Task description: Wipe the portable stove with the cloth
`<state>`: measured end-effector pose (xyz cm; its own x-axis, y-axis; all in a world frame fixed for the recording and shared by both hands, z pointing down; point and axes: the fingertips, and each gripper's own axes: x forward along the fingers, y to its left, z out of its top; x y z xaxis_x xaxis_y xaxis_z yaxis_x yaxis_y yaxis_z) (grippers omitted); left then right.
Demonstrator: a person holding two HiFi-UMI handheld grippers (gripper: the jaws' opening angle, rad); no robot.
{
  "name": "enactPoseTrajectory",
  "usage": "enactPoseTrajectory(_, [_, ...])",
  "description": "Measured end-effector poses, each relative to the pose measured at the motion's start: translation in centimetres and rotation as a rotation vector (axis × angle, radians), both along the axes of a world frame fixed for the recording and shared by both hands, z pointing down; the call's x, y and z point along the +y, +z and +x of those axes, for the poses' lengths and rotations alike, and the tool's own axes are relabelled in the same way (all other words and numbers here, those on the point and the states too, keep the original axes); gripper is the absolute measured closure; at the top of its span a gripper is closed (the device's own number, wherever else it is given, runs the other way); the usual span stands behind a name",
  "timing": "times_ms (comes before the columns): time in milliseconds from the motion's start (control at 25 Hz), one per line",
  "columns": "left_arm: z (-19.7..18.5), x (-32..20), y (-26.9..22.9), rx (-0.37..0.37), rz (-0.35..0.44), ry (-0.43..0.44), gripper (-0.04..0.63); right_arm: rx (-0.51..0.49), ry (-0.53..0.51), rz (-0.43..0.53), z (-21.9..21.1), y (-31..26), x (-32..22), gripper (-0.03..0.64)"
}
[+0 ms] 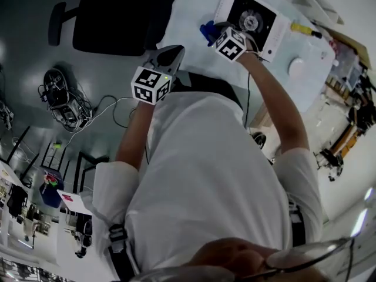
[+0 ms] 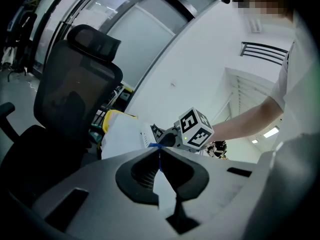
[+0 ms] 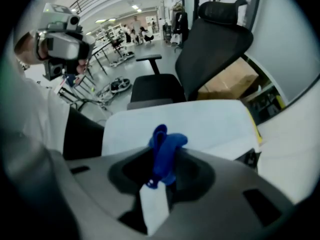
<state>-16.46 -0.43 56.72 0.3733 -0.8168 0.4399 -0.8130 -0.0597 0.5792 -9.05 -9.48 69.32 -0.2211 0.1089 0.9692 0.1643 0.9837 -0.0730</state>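
Note:
The portable stove point(image 1: 254, 17), white with a black top and a round burner, sits on the white-covered table point(image 1: 194, 4) in the head view. My right gripper point(image 1: 214, 33) hovers at the stove's near-left corner, shut on a bunched blue cloth point(image 1: 206, 30). In the right gripper view the blue cloth point(image 3: 165, 151) sticks up from between the jaws of the right gripper point(image 3: 161, 170), above the table cover point(image 3: 210, 124). My left gripper point(image 1: 175, 51) is held off the table's near edge, shut and empty. The left gripper point(image 2: 159, 153) looks toward the right gripper's marker cube point(image 2: 195, 130).
A black office chair point(image 1: 117, 16) stands left of the table. A yellow-handled tool point(image 1: 305, 29) and a round white object point(image 1: 296, 67) lie right of the stove. Cables and gear point(image 1: 59, 96) lie on the floor at left.

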Motion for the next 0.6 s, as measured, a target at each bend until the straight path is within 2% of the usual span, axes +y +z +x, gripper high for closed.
enactPoseTrajectory(280, [-1.0, -0.7, 0.5, 0.008, 0.002, -0.056, 0.557, 0.011, -0.064, 0.040, -0.5, 0.4, -2.6, 0.494])
enactPoseTrajectory(600, [-1.1, -1.2, 1.4, 0.020, -0.005, -0.095, 0.557, 0.052, -0.224, 0.128, -1.5, 0.7, -6.1, 0.494])
